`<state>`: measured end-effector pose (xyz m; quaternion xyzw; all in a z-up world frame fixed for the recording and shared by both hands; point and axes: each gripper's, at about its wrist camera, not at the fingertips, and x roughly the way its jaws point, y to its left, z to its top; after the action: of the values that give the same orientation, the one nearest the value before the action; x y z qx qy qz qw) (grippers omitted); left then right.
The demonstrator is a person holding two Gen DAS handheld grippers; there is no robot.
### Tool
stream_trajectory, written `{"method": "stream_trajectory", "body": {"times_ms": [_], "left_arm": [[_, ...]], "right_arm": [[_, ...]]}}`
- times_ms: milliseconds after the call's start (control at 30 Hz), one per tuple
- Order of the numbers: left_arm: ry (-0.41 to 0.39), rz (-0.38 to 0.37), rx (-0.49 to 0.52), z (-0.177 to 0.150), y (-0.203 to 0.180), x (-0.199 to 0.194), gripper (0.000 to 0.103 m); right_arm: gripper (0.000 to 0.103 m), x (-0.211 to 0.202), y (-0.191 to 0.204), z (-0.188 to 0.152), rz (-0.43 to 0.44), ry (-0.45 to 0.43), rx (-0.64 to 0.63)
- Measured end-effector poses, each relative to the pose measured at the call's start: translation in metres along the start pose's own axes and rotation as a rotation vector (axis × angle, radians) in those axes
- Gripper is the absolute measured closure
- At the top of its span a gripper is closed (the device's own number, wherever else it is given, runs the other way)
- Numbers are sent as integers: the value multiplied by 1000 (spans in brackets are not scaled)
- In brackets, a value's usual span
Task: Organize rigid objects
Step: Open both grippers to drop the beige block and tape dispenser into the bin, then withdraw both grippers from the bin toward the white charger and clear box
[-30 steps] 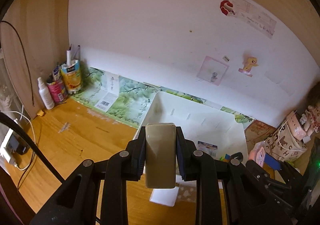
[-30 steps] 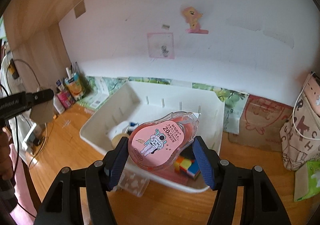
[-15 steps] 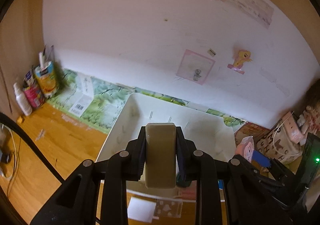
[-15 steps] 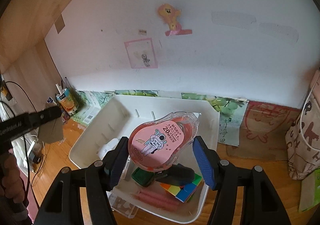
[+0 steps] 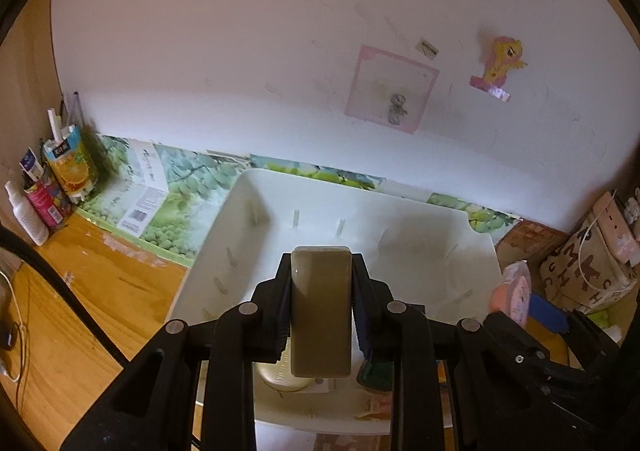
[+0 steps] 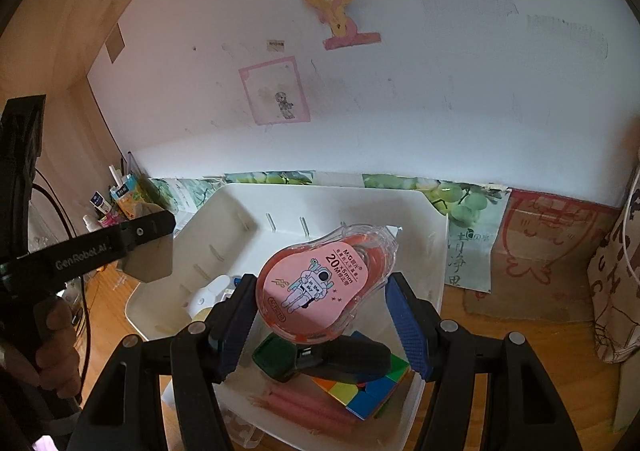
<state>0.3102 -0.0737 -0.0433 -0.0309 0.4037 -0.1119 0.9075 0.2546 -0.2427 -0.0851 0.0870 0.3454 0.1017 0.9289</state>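
Left wrist view: left gripper clamps an olive block, right gripper clamps a correction-tape dispenser, both over the white bin, so releasing them inside looks next.

The white bin is open at the top — access from above is unobstructed over its far half, where the floor is bare. Low ribs line the inner walls. The near half is occupied: a colour cube, a dark green-and-black object, pink sticks and a white bottle lie there.

Behind the bin the wall blocks passage. To the left, bare wooden desk gives room; cartons and bottles fill the far left corner, and a black cable crosses the desk. To the right, a patterned bag and cardboard crowd the bin's side.
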Motion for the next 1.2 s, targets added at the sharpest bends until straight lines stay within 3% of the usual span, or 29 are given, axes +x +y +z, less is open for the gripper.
{"method": "stream_trajectory", "body": {"times_ms": [167,300,400,500,1200], "left_arm": [[14,4,23,-3,-6,5,72],[-10,21,37,-4,-10,1,50],[-35,34,37,-3,-11,-6,36],[-50,40,24,-2,-9,-11,30],[-131,13,-68,-19,27,-74,25]], "right_arm": [[37,6,0,-1,6,22,3],[36,6,-1,-3,16,32,19],[22,1,0,-2,19,15,20],[21,-4,2,0,9,0,16],[21,-45,47,-11,16,4,-43]]}}
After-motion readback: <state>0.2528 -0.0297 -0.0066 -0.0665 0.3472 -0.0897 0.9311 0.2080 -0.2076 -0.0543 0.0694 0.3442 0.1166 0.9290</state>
